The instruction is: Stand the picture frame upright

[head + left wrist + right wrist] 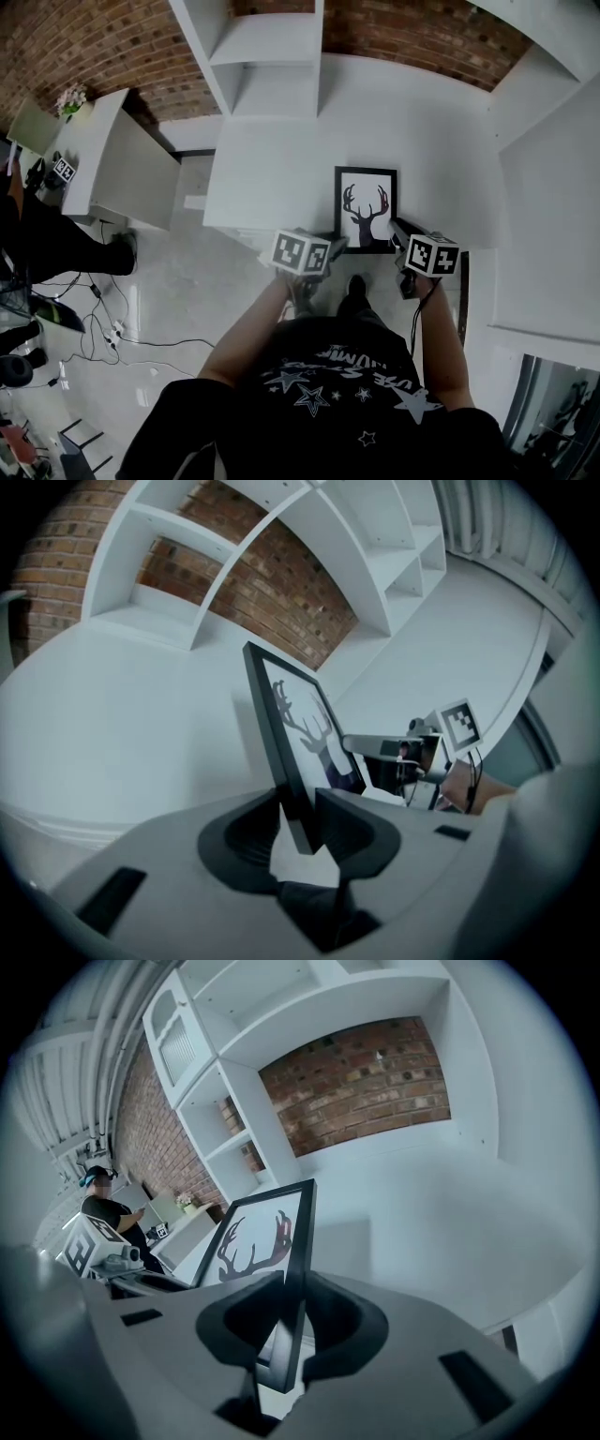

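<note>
Clamping opposite side edges of the picture frame [366,208], left claw [298,819] and right claw [287,1324] hold it tilted.

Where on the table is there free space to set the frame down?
The table is bare left of the frame, back to the shelves, and behind and right of it. Crowded only at the front edge, where the left gripper and the right gripper clamp the frame.

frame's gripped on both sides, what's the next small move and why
Probably tip the picture frame up toward vertical: the left gripper and right gripper clamp its sides, but its face points up at the head view, so it leans back.
</note>
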`<state>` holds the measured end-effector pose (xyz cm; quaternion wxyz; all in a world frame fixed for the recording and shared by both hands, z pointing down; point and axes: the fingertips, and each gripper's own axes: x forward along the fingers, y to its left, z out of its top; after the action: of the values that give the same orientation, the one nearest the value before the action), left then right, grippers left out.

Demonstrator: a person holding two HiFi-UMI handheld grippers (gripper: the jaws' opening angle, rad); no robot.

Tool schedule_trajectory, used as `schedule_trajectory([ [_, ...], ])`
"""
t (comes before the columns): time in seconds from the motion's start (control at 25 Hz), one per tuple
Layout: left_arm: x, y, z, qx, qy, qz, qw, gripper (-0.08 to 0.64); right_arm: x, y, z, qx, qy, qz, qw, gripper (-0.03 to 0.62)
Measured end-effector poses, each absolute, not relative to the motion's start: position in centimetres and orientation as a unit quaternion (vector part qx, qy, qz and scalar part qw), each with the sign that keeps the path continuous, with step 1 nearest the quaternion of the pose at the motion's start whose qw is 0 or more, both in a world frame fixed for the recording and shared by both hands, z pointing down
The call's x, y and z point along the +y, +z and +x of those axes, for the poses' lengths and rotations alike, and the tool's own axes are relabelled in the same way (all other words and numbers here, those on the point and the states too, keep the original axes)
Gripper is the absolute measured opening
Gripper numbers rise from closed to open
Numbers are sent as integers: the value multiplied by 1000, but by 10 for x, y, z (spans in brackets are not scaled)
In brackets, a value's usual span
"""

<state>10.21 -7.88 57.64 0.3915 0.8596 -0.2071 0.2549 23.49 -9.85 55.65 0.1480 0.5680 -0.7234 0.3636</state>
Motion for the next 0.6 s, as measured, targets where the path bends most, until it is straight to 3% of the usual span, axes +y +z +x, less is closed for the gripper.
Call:
schedule_trajectory([
  [0.6, -123, 532, 19, -268, 227, 875, 334, 126, -149, 495, 149, -788, 282, 536, 109, 81],
])
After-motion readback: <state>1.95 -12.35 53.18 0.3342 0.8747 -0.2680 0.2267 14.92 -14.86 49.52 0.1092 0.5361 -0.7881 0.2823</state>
